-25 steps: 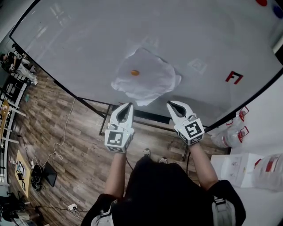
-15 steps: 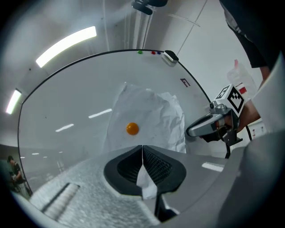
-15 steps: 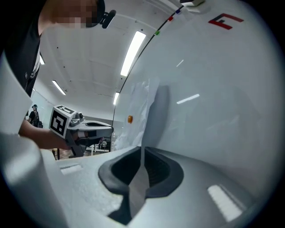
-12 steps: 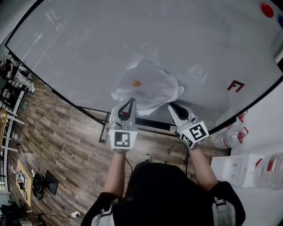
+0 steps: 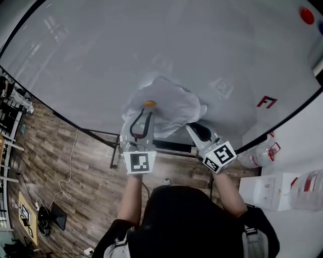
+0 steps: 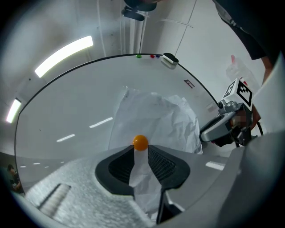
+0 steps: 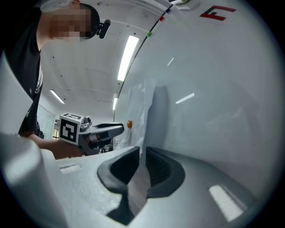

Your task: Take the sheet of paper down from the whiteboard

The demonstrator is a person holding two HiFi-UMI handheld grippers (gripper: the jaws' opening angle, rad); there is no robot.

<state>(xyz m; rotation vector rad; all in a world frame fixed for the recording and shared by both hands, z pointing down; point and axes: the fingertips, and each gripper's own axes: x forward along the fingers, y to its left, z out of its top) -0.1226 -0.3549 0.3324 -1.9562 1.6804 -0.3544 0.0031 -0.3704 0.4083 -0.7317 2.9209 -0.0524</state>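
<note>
Head view first: looking down on a big whiteboard point(image 5: 101, 60) with a crumpled sheet of paper point(image 5: 171, 103) stuck on its lower middle, pinned by a small orange magnet point(image 5: 149, 104) near the sheet's left side. Got the left gripper point(image 5: 145, 112) reaching up with its tips right at that magnet, and the right gripper point(image 5: 193, 128) over at the sheet's lower right corner. Also spotted a red mark point(image 5: 266, 102) on the board well off to the right, and wood floor point(image 5: 60, 161) below.

Left gripper view: staring straight along the left gripper point(image 6: 140, 151), fingers point(image 6: 164, 162) pulled in to a narrow slot and pinching the orange magnet point(image 6: 140, 142) at the very tips. Nothing but white paper showing through the slot behind it. Sheet of paper point(image 6: 156, 120) up on the board, wrinkled and bulging out, with the right gripper point(image 6: 209, 131) at its right edge.

Right gripper view: right gripper point(image 7: 141, 153) side-on to the whiteboard point(image 7: 213, 89), fingers point(image 7: 162, 167) squeezed together on the edge of the sheet of paper point(image 7: 138, 116), which runs down into the gap. Can make out the left gripper point(image 7: 120, 128) past the sheet, tips at the orange magnet point(image 7: 129, 124), plus the red mark point(image 7: 217, 13) way up top
</note>
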